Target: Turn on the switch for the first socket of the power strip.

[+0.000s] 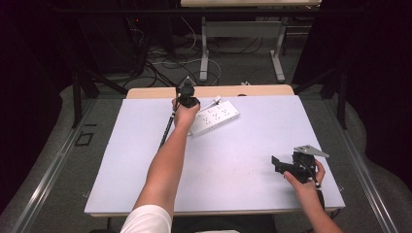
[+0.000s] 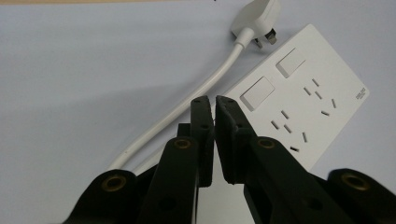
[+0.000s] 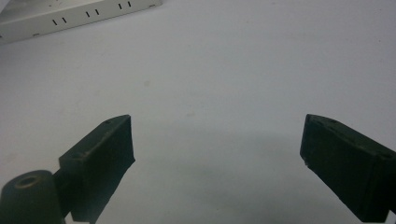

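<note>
Left tool (image 2: 214, 103): jaws pressed nearly together with a thin slit between them and nothing visibly held, tips at the near edge of the white power strip (image 2: 299, 109), beside its cable (image 2: 187, 105). Risk, as I judge it: jaws this narrow could skid off the strip's flat face or nudge it across the desk (image 1: 145, 160); the cable could snag.

Right tool (image 3: 217, 154): jaws wide apart, empty, over bare desk, strip well ahead.

Strip lies flat, two rocker switches, several socket groups, plug (image 2: 254, 21) loose beyond the tips.
</note>
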{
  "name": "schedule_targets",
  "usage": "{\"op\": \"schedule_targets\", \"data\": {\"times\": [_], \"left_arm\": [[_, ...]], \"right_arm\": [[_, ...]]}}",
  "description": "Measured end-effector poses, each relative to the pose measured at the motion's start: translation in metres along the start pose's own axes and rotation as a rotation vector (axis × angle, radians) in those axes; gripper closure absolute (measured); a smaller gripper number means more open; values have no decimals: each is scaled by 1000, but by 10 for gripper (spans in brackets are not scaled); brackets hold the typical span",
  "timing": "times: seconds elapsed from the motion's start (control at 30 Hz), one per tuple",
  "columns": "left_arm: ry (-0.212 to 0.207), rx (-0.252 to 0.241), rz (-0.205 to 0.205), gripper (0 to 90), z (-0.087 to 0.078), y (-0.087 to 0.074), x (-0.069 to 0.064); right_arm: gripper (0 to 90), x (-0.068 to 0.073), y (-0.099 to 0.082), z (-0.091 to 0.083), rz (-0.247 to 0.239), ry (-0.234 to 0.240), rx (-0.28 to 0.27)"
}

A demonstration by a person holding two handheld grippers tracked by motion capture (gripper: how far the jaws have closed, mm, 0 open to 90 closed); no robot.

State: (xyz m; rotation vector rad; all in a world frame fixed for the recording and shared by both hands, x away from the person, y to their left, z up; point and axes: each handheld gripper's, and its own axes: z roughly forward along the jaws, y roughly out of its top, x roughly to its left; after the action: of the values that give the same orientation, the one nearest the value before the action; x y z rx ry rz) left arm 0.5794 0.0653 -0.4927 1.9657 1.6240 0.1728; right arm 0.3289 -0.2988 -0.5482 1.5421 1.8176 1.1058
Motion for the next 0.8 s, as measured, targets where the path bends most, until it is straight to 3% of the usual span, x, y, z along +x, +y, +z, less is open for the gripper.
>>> {"op": "schedule_targets", "data": {"times": [0.8], "left_arm": [[25,33,12,864,15,-6,-4]], "right_arm": [[100,-1,0,1,0,8,4]]}}
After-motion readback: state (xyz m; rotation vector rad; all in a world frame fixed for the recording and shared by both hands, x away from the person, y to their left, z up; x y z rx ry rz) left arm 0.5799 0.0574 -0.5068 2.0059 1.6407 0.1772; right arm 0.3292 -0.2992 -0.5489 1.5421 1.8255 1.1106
